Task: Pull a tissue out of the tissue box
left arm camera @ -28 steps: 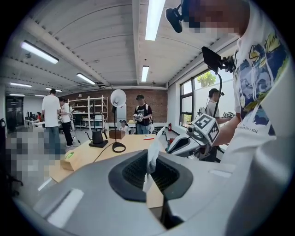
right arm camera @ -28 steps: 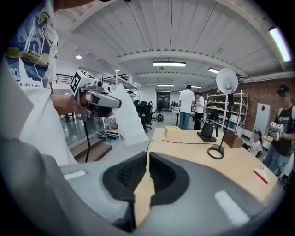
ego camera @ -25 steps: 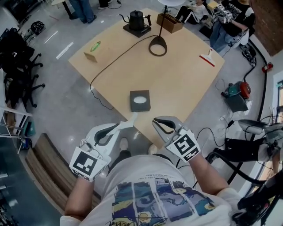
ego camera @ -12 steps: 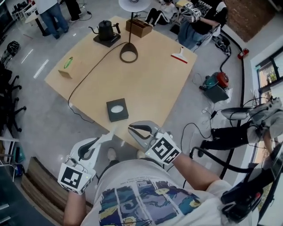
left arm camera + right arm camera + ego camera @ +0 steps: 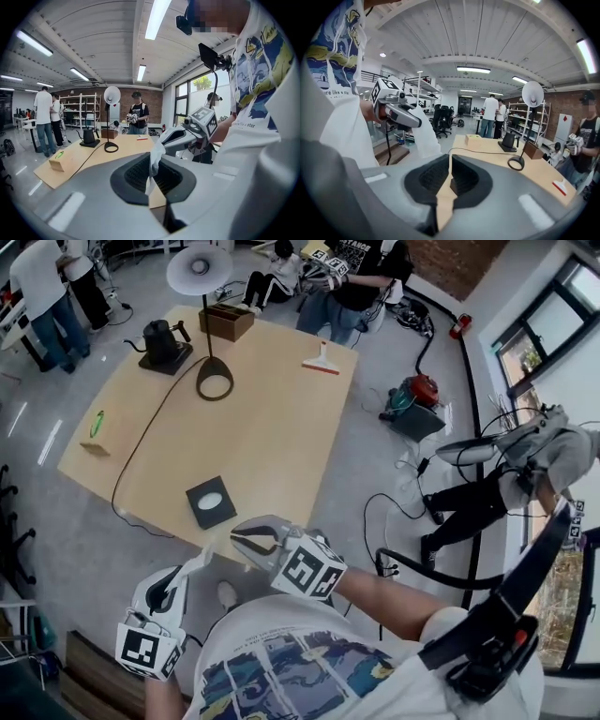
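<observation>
A dark tissue box (image 5: 210, 503) with a white oval opening sits near the front edge of the wooden table (image 5: 272, 418). My left gripper (image 5: 195, 566) is off the table, low at the left, shut on a white tissue (image 5: 202, 557) that stands clear of the box. In the left gripper view the tissue (image 5: 155, 157) hangs pinched between the black pads of the left gripper (image 5: 152, 161). My right gripper (image 5: 238, 532) hovers by the table's front edge, shut with nothing in it. In the right gripper view, the right gripper (image 5: 449, 158) shows closed jaws, with the left gripper (image 5: 401, 115) and its tissue (image 5: 425, 137) beyond.
On the table stand a black kettle (image 5: 159, 341), a lamp with a ring base (image 5: 215, 388), a wooden box (image 5: 226, 322), a red-and-white scraper (image 5: 322, 362) and a small block (image 5: 95, 432). A cable (image 5: 150, 442) crosses the top. People stand behind; a vacuum (image 5: 412, 399) sits on the floor at right.
The head view has swung to the right, so the table and box now sit further left and away. Both grippers keep their pose; the left still holds the tissue.
</observation>
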Demonstrator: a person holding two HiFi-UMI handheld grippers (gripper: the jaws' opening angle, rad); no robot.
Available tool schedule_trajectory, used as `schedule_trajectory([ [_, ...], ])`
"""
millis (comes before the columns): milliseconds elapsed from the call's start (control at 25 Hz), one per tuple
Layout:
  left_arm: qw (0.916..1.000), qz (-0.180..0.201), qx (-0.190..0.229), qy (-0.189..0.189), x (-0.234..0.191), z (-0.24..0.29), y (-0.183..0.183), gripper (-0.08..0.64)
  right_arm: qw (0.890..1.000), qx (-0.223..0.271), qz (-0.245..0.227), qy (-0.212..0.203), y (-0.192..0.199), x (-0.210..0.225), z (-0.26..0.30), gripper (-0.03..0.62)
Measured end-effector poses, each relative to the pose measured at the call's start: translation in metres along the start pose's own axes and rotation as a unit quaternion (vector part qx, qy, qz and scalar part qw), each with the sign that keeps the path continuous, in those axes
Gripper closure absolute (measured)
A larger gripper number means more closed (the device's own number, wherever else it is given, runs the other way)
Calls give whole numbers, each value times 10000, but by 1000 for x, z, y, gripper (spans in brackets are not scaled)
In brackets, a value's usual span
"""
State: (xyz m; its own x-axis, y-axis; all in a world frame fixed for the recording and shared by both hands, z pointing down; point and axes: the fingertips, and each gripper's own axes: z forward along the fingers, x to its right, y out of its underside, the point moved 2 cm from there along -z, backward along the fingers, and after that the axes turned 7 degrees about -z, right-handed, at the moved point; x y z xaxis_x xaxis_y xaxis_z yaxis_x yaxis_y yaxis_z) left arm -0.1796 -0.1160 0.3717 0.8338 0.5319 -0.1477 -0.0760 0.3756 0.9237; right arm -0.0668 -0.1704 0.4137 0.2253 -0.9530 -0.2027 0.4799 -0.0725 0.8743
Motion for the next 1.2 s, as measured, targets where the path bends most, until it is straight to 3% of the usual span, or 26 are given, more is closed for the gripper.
schedule_trajectory([
  [640, 9999, 23, -11, 152, 11, -3, 6, 554, 10000, -12, 7, 76, -1, -16, -9, 574],
  [1200, 9997, 63, -77, 223, 8, 15, 2, 554, 9999, -33, 58, 91, 5, -2, -8, 574],
])
